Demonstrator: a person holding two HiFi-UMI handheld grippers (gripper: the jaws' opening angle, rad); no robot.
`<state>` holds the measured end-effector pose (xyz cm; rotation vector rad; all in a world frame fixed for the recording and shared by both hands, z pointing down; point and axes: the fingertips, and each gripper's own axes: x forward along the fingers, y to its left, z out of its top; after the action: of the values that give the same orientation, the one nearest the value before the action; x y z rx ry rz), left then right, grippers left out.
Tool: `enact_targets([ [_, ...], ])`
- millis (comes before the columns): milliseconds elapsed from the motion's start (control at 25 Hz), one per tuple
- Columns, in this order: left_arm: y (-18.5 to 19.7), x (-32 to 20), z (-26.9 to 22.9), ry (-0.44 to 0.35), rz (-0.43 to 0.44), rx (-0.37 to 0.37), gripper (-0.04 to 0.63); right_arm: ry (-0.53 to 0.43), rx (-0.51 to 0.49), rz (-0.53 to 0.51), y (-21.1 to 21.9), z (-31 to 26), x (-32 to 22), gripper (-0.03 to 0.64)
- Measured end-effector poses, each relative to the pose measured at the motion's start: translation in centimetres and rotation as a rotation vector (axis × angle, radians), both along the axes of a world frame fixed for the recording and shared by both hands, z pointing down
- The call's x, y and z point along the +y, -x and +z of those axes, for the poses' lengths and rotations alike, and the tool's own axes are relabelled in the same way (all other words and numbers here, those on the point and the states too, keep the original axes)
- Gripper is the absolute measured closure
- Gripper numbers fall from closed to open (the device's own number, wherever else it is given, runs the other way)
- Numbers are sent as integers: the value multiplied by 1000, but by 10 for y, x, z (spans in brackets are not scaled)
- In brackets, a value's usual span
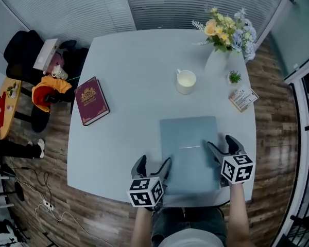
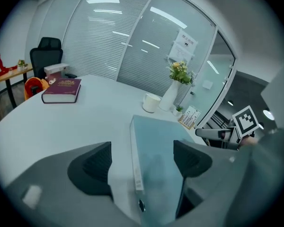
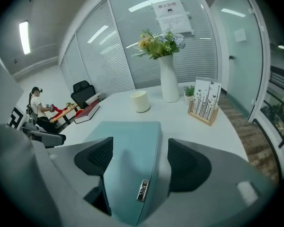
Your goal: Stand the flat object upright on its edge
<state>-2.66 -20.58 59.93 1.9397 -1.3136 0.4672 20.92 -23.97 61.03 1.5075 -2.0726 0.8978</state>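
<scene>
A flat pale teal folder [image 1: 189, 147] lies on the white table [image 1: 129, 71], close to the near edge. My left gripper [image 1: 153, 167] is open at the folder's near left corner. In the left gripper view one finger is over the table and the other over the cover, with the folder's [image 2: 156, 143] left edge between them [image 2: 142, 163]. My right gripper [image 1: 224, 148] is open at the folder's right edge. In the right gripper view its jaws [image 3: 139, 157] straddle that edge of the folder [image 3: 128, 138], which carries a small metal label. Neither gripper is closed on it.
A maroon book [image 1: 91, 101] lies at the table's left. Behind the folder stand a white cup [image 1: 186, 81], a white vase of flowers [image 1: 219, 59], a tiny potted plant [image 1: 235, 77] and a card holder [image 1: 243, 98]. A cluttered chair [image 1: 46, 81] is off the left side.
</scene>
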Motion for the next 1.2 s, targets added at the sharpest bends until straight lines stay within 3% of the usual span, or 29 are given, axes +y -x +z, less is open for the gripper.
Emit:
enact_targets([
  [560, -34, 31, 47, 197, 46, 150, 197, 158, -80, -57, 11, 53, -2, 230],
  [1200, -48, 41, 74, 321, 73, 199, 197, 311, -361, 29, 16, 71, 4, 210],
])
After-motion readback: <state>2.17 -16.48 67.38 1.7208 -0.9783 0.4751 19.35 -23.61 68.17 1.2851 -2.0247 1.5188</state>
